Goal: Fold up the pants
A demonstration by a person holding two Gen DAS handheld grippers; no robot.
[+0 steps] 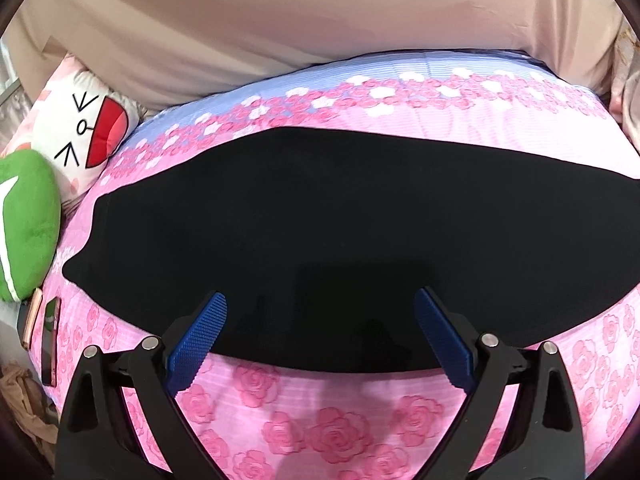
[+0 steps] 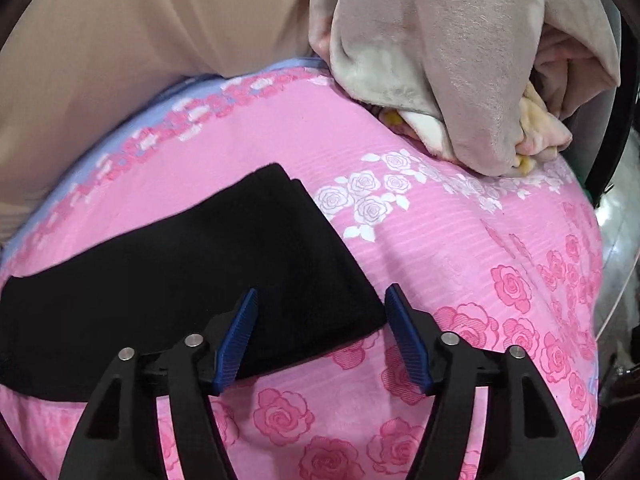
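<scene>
Left gripper (image 1: 320,308) released, blue ribbed pads above black pants (image 1: 300,232) lying flat on rose-print sheet (image 1: 320,432), right gripper (image 2: 320,308) likewise agape at their folded corner, plush blanket (image 2: 460,72) ahead, cat pillow (image 1: 80,128) far left.

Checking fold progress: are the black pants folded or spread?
Folded lengthwise: the black pants lie as one flat strip, two layered leg ends offset at the far corner.

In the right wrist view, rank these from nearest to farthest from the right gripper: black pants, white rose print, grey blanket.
From the right gripper:
1. black pants, beneath and left of the jaws.
2. white rose print, beyond, slightly right.
3. grey blanket, farthest, upper right.
</scene>
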